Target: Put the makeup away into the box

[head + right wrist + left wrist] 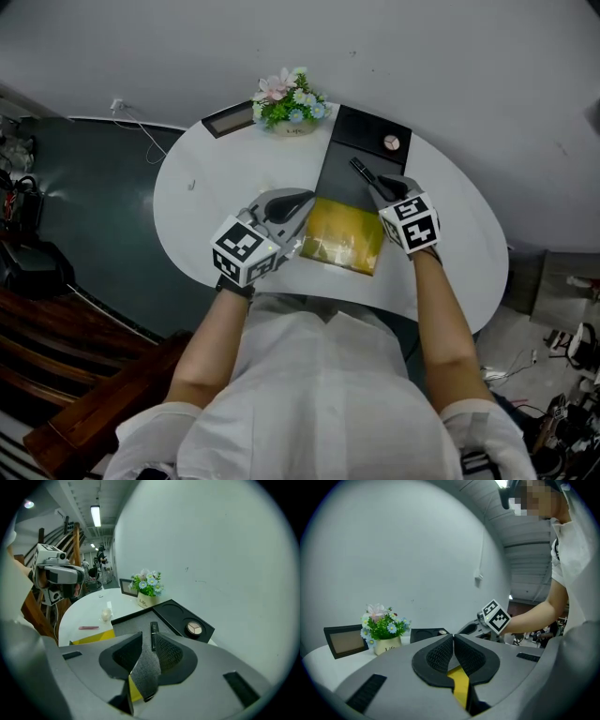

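Observation:
An open black box lies on the white table (187, 234); it has a grey felt tray (339, 178) and a lid part (370, 129) that holds a round compact (391, 142) (193, 629). A black makeup stick (361, 171) (153, 634) rests on the felt. My right gripper (382, 192) (147, 644) hovers just behind the stick, open, with only felt showing through the gap. A yellow box (347, 236) sits at the tray's near end. My left gripper (302, 232) (453, 641) is at its left edge, tips shut together; yellow shows through the slit below them.
A flower pot (289, 103) (147, 587) and a picture frame (228, 119) (344, 639) stand at the table's far edge. A pink stick (88, 627) and a small beige item (106, 615) lie on the table to the left of the box.

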Motion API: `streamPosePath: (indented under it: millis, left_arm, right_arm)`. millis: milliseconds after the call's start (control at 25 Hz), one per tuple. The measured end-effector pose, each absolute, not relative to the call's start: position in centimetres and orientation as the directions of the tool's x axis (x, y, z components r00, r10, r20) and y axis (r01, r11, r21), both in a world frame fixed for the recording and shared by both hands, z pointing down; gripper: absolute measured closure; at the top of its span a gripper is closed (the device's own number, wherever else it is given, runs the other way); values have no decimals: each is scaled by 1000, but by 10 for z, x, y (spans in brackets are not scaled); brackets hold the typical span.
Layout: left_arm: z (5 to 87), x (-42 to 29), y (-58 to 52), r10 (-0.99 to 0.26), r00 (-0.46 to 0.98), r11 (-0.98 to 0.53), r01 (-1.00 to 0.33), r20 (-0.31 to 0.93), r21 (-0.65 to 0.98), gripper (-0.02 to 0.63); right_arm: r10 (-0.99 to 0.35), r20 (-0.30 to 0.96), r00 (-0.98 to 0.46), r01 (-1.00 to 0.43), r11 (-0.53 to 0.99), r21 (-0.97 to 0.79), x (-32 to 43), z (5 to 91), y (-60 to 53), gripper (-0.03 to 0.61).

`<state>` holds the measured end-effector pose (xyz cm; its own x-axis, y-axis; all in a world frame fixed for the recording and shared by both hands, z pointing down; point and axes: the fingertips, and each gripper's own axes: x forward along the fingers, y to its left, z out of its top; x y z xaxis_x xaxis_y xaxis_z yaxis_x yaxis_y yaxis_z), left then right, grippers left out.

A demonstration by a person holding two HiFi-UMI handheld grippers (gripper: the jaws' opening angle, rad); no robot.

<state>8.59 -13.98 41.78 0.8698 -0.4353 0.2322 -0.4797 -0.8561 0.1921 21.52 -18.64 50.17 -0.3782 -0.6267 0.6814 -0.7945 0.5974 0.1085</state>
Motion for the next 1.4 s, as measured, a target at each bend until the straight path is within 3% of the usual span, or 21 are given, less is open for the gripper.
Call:
streamPosePath:
  millis: [640,1400]
  left_arm:
    - [435,70,-142,-444,862,-837,-497,246,228,594]
    - [442,50,-136,-479,837,-804,-539,264,252,594]
  right_arm:
    - [-507,818,-271,-744,650,156,208,549,-224,489]
    - [-489,834,-256,-740,654,156,203,557,-226,491]
